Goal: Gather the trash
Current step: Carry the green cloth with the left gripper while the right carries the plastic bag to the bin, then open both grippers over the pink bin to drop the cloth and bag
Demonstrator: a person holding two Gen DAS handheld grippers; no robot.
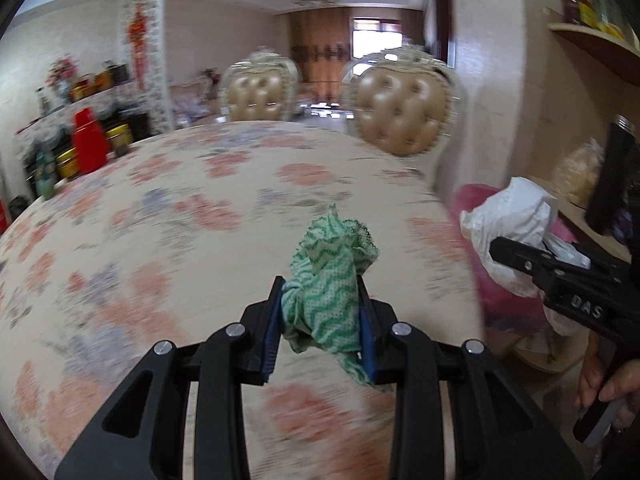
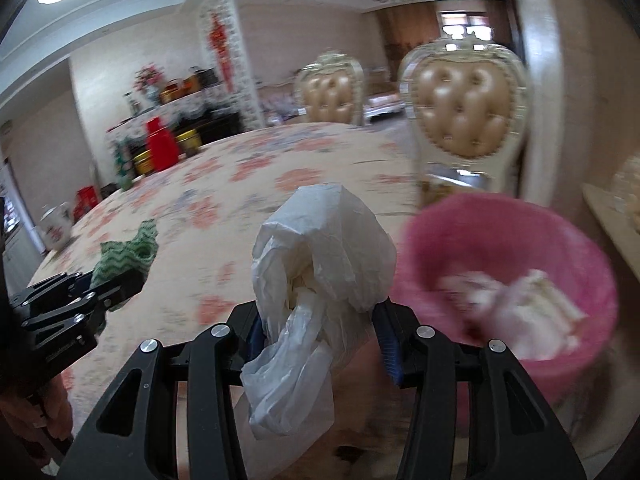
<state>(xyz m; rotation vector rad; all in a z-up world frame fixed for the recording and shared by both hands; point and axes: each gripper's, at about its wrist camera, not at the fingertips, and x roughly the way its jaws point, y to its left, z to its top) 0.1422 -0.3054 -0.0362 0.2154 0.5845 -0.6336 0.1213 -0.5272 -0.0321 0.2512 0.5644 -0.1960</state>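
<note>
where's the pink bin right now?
Right wrist view: the pink bin sits right of the table edge, below the nearer gold chair, just right of the white plastic bag held in the right gripper.

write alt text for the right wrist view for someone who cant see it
The right gripper is shut on a crumpled white plastic bag, held above a table with a floral tablecloth. A pink bin with pale trash inside sits just to its right. At the left edge, the left gripper holds a green patterned cloth; two padded chairs stand beyond the table.
</note>
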